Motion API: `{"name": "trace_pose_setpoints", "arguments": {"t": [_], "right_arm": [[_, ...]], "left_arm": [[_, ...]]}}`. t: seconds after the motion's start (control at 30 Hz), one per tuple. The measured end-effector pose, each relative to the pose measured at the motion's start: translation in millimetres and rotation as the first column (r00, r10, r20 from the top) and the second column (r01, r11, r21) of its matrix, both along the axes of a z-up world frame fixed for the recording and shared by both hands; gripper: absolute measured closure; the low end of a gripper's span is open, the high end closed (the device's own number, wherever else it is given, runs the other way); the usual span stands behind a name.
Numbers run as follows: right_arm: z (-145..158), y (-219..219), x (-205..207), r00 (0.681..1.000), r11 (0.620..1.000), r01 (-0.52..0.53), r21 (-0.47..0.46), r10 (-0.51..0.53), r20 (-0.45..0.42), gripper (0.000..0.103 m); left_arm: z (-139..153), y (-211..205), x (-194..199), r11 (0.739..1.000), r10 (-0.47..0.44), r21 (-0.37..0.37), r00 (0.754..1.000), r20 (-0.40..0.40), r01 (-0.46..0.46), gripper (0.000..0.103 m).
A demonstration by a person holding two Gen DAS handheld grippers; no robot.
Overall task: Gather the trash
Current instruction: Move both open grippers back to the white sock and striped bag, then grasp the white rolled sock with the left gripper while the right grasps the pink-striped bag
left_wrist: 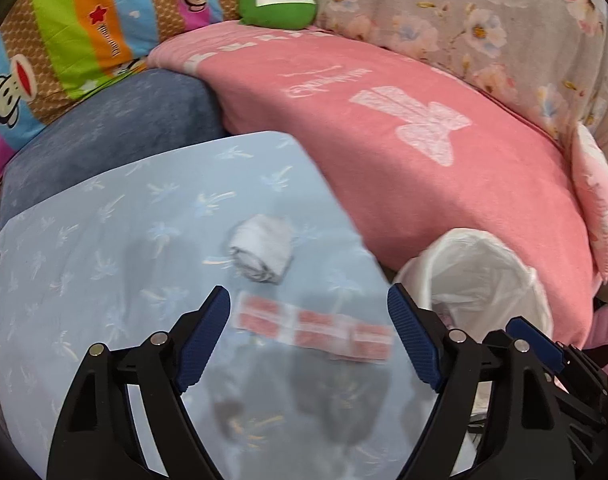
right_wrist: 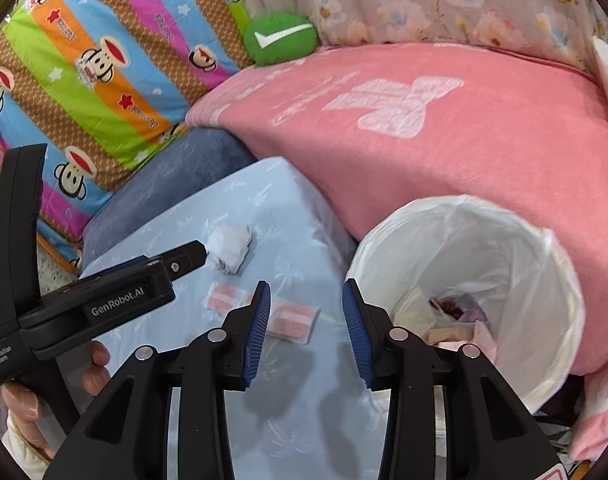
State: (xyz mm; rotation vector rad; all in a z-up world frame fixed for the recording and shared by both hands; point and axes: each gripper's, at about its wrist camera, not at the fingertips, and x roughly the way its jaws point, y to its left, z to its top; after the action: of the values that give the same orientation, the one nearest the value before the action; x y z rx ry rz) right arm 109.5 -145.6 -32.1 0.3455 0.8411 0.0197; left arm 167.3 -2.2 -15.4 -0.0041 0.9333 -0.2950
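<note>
Both grippers hang over the pale blue sheet: the left gripper spread wide and empty above the pink-and-white wrapper strip, probably sized for its length; the right gripper narrower, empty, beside the lined bin. That bin stands at the sheet's right edge, likely for short drops. A crumpled tissue lies further in.
</note>
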Motion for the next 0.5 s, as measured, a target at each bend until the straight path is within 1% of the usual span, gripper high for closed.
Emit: {"name": "trace_pose_setpoints", "arguments": {"t": [0.1,0.17,0.3,0.37,0.43,0.5], "right_arm": [[-18,15,12,0.999,1.0,-0.025,0.002,0.025,-0.035,0.065],[-31,22,19,0.998,0.999,-0.035,0.004,0.035,-0.059,0.065],[-54,33,36,0.993,0.999,-0.048,0.005,0.048,-0.107,0.065],[-64,35,43,0.991,0.999,-0.049,0.002,0.049,-0.127,0.061],[-71,37,50,0.99,0.999,-0.046,-0.002,0.045,-0.136,0.052],[-76,37,55,0.989,0.999,-0.043,-0.005,0.042,-0.144,0.049]], "left_arm": [[-11,14,9,1.0,0.027,0.0,0.999,-0.025,-0.027,0.024],[-18,21,15,0.999,0.042,0.008,0.999,-0.03,-0.042,0.018],[-30,25,27,0.999,0.052,0.014,0.998,-0.035,-0.052,0.014],[-36,25,34,0.999,0.05,0.013,0.998,-0.045,-0.049,0.013],[-43,23,43,0.999,0.05,0.014,0.997,-0.059,-0.049,0.013],[-50,22,52,0.999,0.053,0.011,0.996,-0.068,-0.052,0.013]]}}
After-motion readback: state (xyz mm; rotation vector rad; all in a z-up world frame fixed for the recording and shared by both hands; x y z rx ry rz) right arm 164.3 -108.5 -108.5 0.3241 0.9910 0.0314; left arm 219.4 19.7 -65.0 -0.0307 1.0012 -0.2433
